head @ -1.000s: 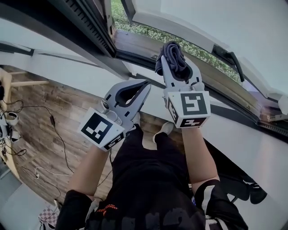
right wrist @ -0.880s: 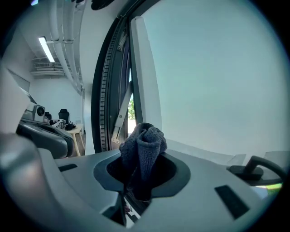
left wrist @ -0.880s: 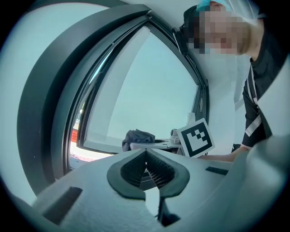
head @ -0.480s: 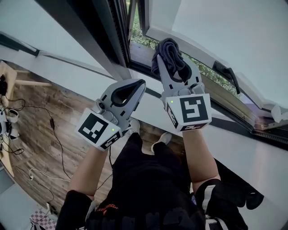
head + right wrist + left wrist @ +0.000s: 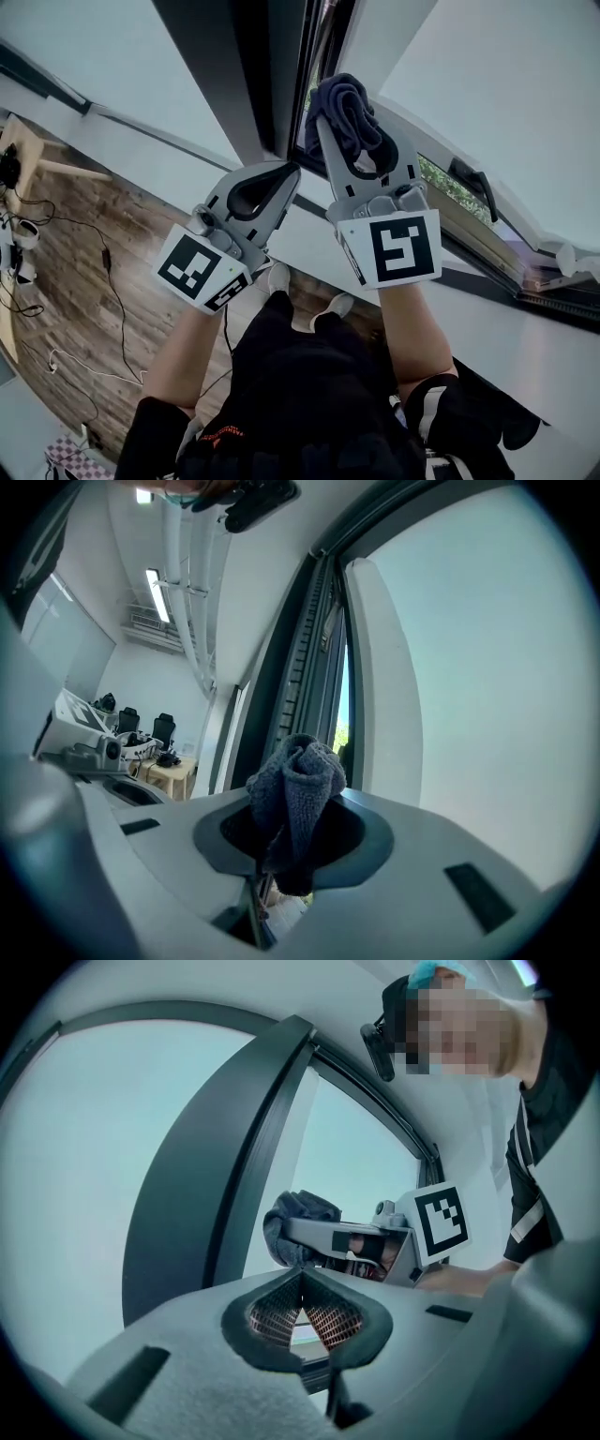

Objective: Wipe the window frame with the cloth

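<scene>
Grey knitted cloth (image 5: 345, 101) sat bunched in the right gripper (image 5: 356, 127). Its jaws were clamped on the lower folds, so a rounded wad stuck out past the tips, probably so that fabric rather than plastic would meet the surface. The gripper was raised to the dark upright frame (image 5: 248, 75), with the wad at the gap between it and the open white sash (image 5: 487, 84). That looked like the start of a wiping stroke, or a point partway through one.

The left gripper (image 5: 287, 172) was lower and just beside the right one. Its jaws were together, tips meeting, with nothing between them. It seemed to be idle and kept out of the way.

The head view alone showed both grippers together, plus the sash handle (image 5: 473, 178) and the wooden floor (image 5: 84, 272) below. The right gripper view looked up along the frame's ribbed channel (image 5: 305, 667) past the cloth (image 5: 295, 785). It also showed a desk (image 5: 173, 772) with chairs behind, which no other view showed. The left gripper view showed the cloth (image 5: 300, 1215) from the side against the frame (image 5: 216, 1176). None of the views settled whether the cloth actually touched the frame.
</scene>
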`<move>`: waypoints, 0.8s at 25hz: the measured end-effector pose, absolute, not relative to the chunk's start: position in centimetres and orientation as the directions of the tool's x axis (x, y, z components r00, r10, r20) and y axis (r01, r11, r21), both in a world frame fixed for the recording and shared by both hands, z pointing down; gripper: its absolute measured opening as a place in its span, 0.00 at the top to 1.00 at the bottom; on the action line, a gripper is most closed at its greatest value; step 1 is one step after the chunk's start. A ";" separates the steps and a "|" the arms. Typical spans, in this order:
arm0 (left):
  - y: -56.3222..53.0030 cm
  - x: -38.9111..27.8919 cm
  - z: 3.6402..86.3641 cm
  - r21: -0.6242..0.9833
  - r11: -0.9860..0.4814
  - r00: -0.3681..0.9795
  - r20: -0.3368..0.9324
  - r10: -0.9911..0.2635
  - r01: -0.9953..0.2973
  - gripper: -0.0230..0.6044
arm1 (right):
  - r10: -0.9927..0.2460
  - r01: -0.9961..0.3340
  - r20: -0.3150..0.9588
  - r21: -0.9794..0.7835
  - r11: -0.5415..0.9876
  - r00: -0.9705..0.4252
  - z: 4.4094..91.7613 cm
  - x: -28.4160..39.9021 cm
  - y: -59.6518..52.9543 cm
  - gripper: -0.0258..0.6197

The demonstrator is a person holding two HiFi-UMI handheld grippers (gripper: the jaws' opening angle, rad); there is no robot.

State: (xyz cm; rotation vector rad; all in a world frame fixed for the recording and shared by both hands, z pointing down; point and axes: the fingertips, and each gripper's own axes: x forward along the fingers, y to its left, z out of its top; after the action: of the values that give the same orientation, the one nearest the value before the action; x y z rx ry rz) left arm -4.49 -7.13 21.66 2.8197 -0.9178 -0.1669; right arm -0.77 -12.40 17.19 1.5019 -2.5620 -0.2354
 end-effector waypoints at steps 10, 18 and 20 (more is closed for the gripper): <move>-7.6 -6.4 20.8 0.188 -0.787 0.790 -0.077 -0.609 -0.588 0.93 | -0.853 -0.820 -0.051 0.311 0.480 -0.519 11.9 -3.8 -11.2 0.80; -7.2 -7.7 22.2 0.214 -0.774 0.782 -0.065 -0.620 -0.596 0.93 | -0.828 -0.784 -0.035 0.348 0.515 -0.560 12.9 -6.4 -10.6 0.80; -7.2 -8.0 22.6 0.222 -0.771 0.781 -0.060 -0.621 -0.597 0.93 | -0.833 -0.788 -0.013 0.334 0.518 -0.553 14.0 -6.4 -11.0 0.80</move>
State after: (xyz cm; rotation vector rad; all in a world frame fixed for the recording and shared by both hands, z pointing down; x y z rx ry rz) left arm -8.02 -7.19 22.63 2.7822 -0.9613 -0.1926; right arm -6.44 -11.01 14.00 1.4010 -2.6050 -0.4567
